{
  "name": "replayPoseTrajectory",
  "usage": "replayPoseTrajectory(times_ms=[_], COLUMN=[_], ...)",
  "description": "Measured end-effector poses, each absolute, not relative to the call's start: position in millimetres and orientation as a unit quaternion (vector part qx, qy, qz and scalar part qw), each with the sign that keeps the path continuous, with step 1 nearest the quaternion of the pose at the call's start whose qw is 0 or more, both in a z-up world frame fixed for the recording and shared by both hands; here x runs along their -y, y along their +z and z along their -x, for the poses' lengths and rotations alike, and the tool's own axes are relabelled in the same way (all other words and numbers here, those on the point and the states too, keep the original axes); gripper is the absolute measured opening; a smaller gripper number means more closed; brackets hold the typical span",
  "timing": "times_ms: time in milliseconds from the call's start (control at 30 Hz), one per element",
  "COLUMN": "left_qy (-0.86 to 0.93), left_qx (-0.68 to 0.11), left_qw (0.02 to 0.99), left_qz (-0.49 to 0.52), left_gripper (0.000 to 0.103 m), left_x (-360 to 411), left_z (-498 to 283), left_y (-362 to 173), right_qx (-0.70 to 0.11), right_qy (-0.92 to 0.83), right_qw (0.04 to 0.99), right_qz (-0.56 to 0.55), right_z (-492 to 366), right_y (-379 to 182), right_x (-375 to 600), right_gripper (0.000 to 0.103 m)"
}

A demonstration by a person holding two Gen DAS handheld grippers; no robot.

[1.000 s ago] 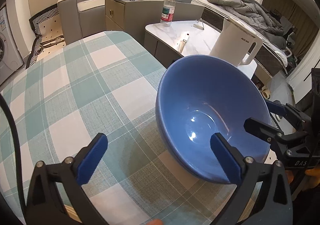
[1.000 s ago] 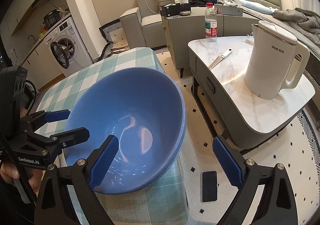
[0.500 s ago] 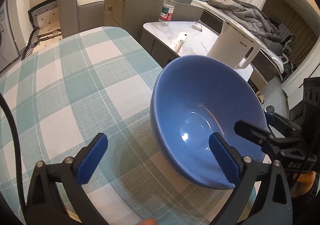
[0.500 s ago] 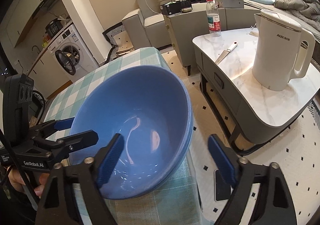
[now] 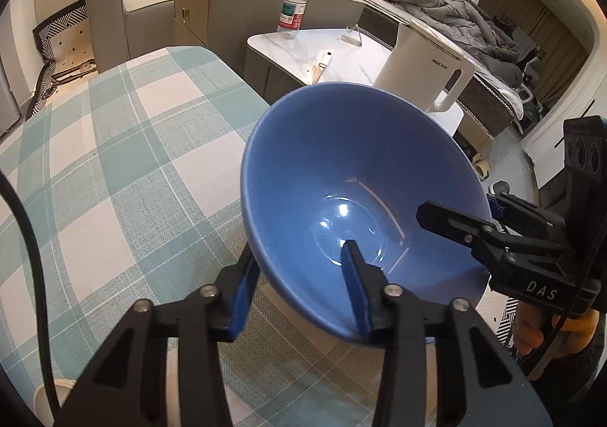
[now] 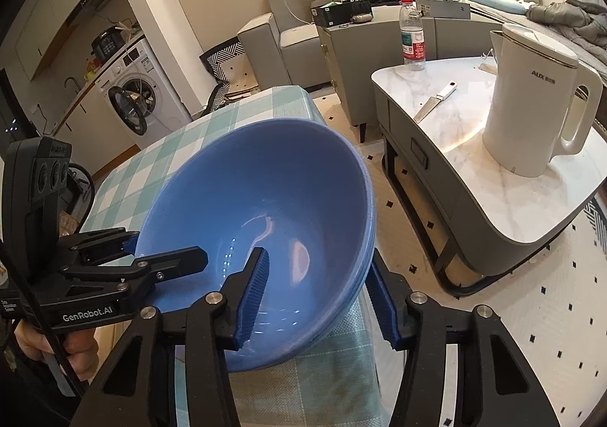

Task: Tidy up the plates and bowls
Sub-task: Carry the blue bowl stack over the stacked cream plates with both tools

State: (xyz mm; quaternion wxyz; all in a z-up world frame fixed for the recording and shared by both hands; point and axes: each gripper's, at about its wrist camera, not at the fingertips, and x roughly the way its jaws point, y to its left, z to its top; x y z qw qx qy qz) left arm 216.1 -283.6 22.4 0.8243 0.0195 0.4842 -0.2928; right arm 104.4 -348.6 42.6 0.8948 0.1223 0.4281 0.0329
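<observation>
A deep blue bowl [image 5: 341, 169] [image 6: 258, 191] sits at the corner of the checked tablecloth [image 5: 114, 161]. A doubled rim on its right side in the right wrist view suggests another bowl nested under it. My left gripper [image 5: 299, 248] [image 6: 170, 246] straddles the near-left rim, one pad outside and one inside. Its jaws are closing and the pads look pressed on the wall. My right gripper [image 6: 318, 258] [image 5: 457, 207] straddles the opposite rim. Its jaws are closing too, and a gap still shows at the inner pad.
The bowl overhangs the table edge above a patterned floor [image 6: 512, 313]. Close beyond stands a low marble side table [image 6: 474, 146] with a white kettle [image 6: 531, 104], a knife [image 6: 434, 102] and a water bottle [image 6: 411, 34]. A person's hand [image 6: 76, 351] holds the left gripper.
Both pairs of jaws stood wide open around the bowl's rim and have narrowed sharply onto it. The left gripper has edged in closer. The bowl has stayed in place.
</observation>
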Motion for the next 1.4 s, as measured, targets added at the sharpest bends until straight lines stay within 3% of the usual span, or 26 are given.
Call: replayPoseTrajectory(times_ms=[1400], left_qy=[-0.265], left_qx=[-0.437], left_qw=[0.859], left_qz=[-0.032], left_gripper=[0.04], left_x=[255.9], left_z=[-184.2], left_y=[57.2], right_qx=[-0.387], right_qy=[0.047], right_qw=[0.916], right_qz=[-0.095], right_z=[-73.3], right_y=[77.2], right_x=[323.7], right_gripper=[0.053])
